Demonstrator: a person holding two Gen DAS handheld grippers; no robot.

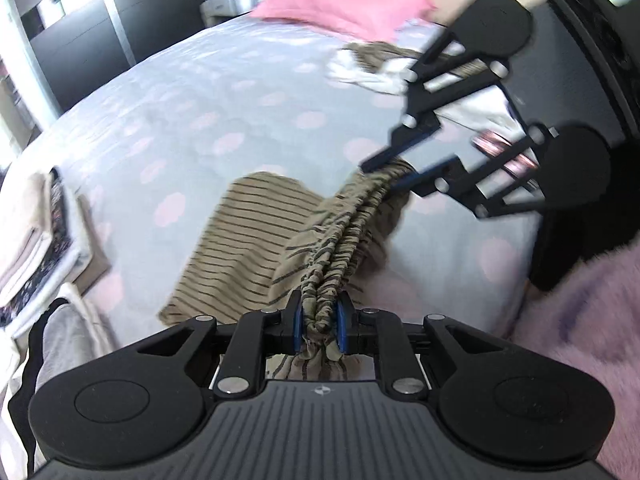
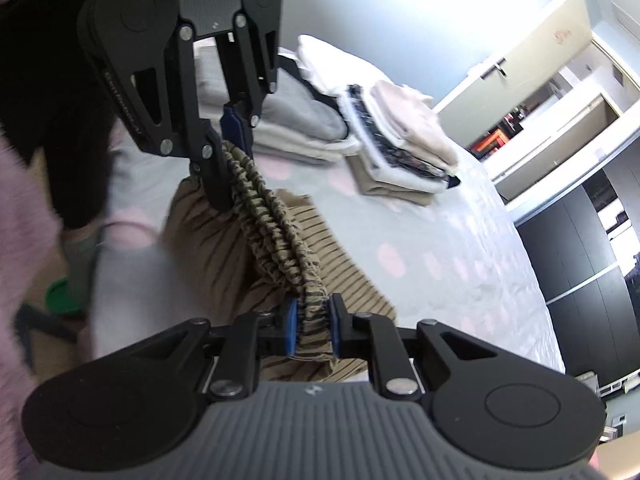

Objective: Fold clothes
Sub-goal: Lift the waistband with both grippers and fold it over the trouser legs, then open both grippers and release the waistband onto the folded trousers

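Both claws are clamped on the elastic waistband (image 1: 340,248) of a tan striped garment (image 1: 240,240): the left gripper (image 1: 319,330) pinches one end, the right gripper (image 2: 311,330) the other. The band's long axis runs taut from claw to claw, the cloth hanging below them onto the bed (image 1: 180,112). No containers show; folded stacks (image 2: 400,148) lie beyond the left claw, unfolded clothes (image 1: 372,68) beyond the right.

The right claw (image 1: 394,172) is motion-blurred in the left wrist view, hiding part of the clothes pile (image 1: 372,68).
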